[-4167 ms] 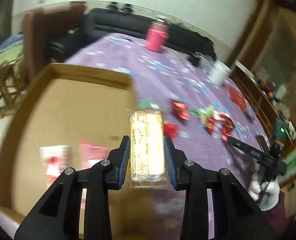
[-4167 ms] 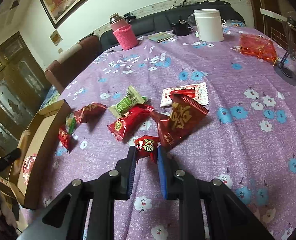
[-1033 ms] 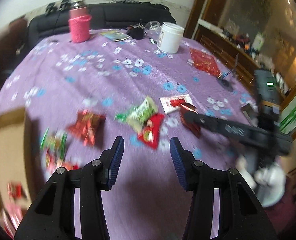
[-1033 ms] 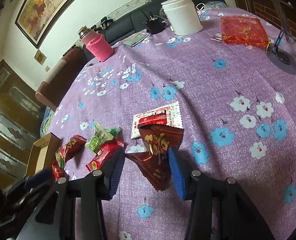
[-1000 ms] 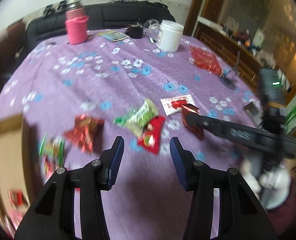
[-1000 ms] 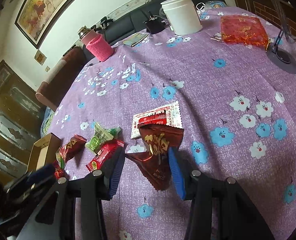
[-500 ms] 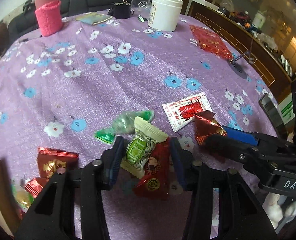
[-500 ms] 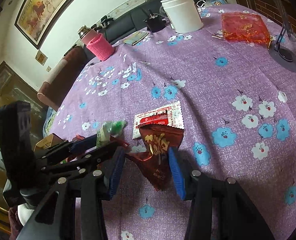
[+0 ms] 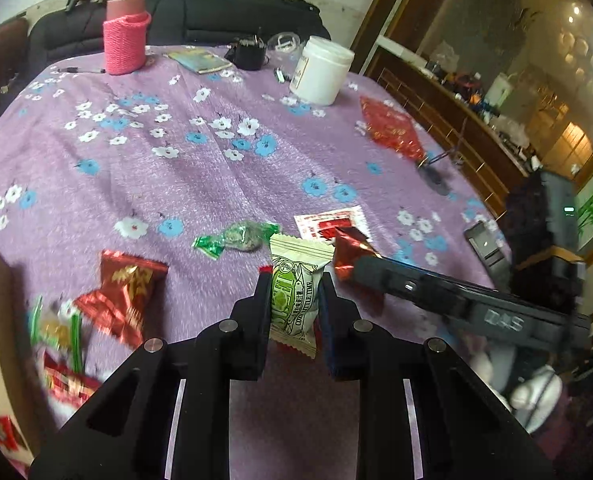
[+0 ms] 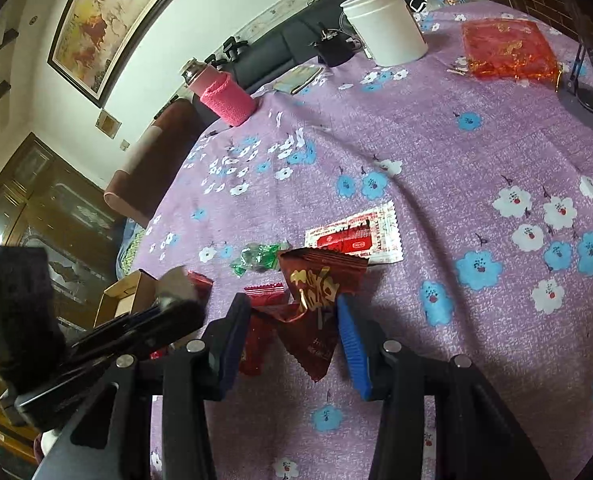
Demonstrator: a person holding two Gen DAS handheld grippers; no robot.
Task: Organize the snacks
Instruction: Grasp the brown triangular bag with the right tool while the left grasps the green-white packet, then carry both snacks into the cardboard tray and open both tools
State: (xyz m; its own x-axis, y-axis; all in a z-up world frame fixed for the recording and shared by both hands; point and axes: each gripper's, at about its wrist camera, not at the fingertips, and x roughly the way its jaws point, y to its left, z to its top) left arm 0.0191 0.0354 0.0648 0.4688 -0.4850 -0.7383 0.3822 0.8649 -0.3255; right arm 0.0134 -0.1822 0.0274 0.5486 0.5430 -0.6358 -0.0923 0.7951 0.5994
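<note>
Left wrist view: the left claw (image 9: 292,292) grips a green-and-white snack packet (image 9: 295,296) above the bench (image 9: 184,168). Right wrist view: the right claw (image 10: 294,320) stands open, straddling a dark red packet (image 10: 316,304).

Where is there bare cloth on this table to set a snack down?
Free: the middle stretch of tablecloth between the pink-sleeved bottle, the white jar and the green twist candy. Crowded: the wrapper cluster near both grippers.
</note>
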